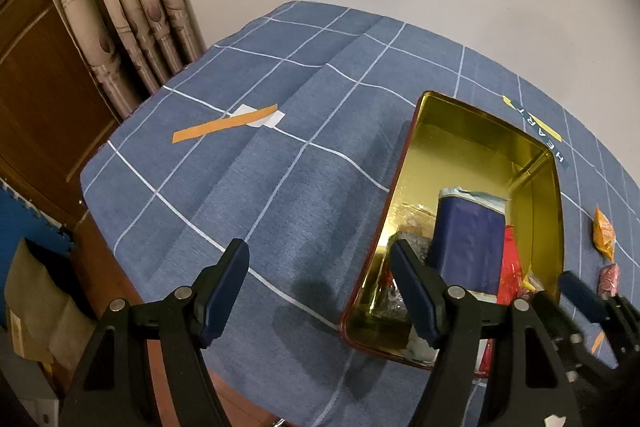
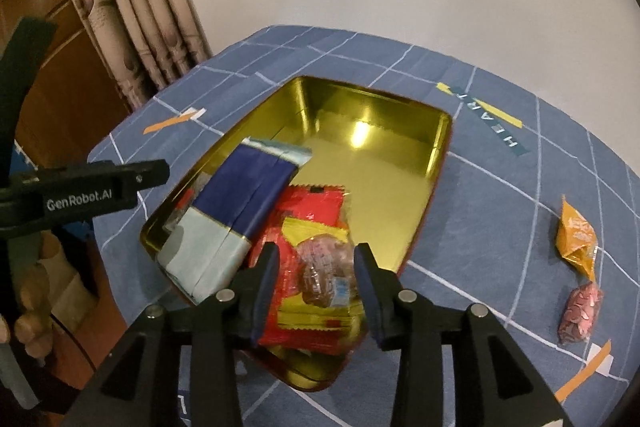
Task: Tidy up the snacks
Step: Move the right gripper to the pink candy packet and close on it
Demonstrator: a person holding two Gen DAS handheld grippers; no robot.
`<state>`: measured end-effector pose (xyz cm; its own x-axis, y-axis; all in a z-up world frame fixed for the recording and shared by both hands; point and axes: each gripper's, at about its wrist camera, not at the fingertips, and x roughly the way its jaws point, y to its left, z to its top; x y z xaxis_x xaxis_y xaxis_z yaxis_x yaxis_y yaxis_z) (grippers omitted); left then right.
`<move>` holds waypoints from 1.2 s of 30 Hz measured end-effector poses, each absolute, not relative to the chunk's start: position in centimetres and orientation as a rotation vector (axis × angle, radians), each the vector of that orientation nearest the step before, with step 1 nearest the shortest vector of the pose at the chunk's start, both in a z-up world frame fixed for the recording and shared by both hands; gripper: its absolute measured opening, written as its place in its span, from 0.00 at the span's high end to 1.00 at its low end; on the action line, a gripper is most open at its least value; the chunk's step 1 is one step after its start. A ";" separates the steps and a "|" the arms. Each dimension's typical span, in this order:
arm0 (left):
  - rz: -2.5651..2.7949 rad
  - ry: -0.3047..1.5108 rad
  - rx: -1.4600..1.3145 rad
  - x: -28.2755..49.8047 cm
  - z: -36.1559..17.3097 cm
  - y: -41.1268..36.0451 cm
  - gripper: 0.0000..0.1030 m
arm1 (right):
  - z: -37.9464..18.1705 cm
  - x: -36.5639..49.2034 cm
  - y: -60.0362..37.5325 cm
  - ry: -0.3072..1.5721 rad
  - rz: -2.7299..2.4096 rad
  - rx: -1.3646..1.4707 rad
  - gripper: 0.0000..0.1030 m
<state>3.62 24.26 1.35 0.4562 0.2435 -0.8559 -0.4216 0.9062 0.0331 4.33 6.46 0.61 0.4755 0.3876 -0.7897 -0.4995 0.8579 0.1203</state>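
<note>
A gold tin (image 2: 400, 163) with a red outside lies open on the blue checked cloth; it also shows in the left wrist view (image 1: 472, 151). Inside are a navy and pale blue box (image 2: 236, 211), red and yellow packets (image 2: 316, 215) and a clear-wrapped brown snack (image 2: 324, 275). My right gripper (image 2: 316, 287) is open above the tin's near end, with that wrapped snack lying between its fingers. My left gripper (image 1: 320, 291) is open and empty over the cloth beside the tin's left wall. An orange packet (image 2: 576, 235) and a pink wrapped candy (image 2: 578, 313) lie on the cloth to the right of the tin.
The table's left edge (image 1: 96, 195) drops to a wooden door and curtains (image 1: 120, 7). Orange tape strips (image 1: 224, 127) mark the cloth at the left and at the right (image 2: 588, 371). A "HEART" print (image 2: 492, 123) lies behind the tin. The left tool's body (image 2: 80, 191) reaches in at the left.
</note>
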 end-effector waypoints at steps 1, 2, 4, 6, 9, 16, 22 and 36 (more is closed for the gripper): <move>0.414 1.019 -0.195 3.6 1.4 24.3 0.32 | 0.9 4.3 6.1 0.921 0.538 -0.123 0.62; 0.415 1.019 -0.197 3.5 1.4 24.3 0.32 | 1.2 4.2 5.5 0.912 0.529 -0.112 0.61; 0.413 1.016 -0.196 3.5 1.4 24.3 0.32 | 1.6 4.2 4.5 0.899 0.505 -0.100 0.61; 0.417 1.011 -0.193 3.5 1.5 24.3 0.32 | 2.0 4.1 3.0 0.886 0.465 -0.098 0.60; 0.415 1.005 -0.187 3.5 1.6 24.2 0.32 | 2.1 4.4 0.1 0.881 0.386 -0.099 0.60; 0.413 1.008 -0.171 3.6 1.6 23.8 0.32 | 1.1 6.0 -8.4 0.904 0.172 -0.041 0.60; 0.413 1.005 -0.148 3.7 1.5 23.3 0.32 | -0.9 6.6 -13.3 0.960 0.081 0.047 0.59; 0.418 0.996 -0.094 3.8 1.1 22.3 0.32 | -4.1 8.2 -12.4 0.973 0.049 0.000 0.58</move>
